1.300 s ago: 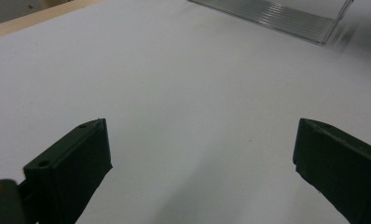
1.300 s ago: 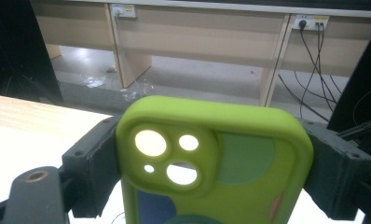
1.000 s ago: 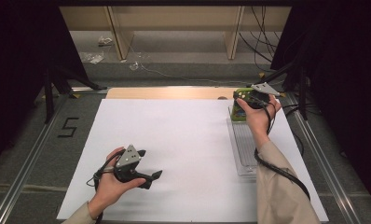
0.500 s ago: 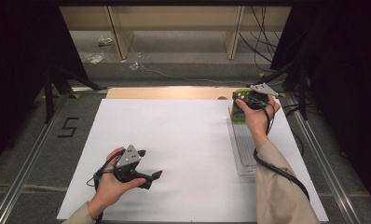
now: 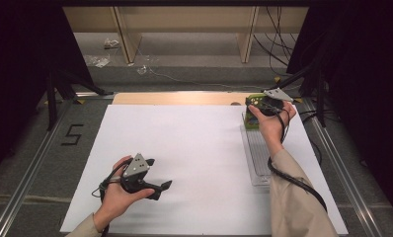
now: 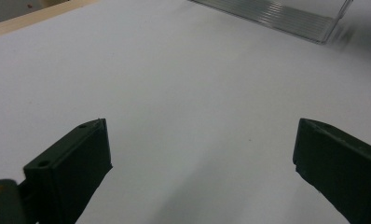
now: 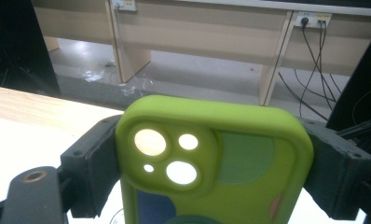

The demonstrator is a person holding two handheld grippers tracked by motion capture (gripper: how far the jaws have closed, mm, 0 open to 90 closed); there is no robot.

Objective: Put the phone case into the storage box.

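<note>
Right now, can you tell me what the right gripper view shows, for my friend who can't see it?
A lime-green phone case with camera cutouts stands upright, clamped between the two black jaws of the right tool. Behind it are a pale wooden table edge, a grey floor and black cables hanging from a wall socket.

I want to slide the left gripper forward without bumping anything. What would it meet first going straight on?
Probably the clear tray: bare white table lies ahead of the open left gripper until then.
</note>
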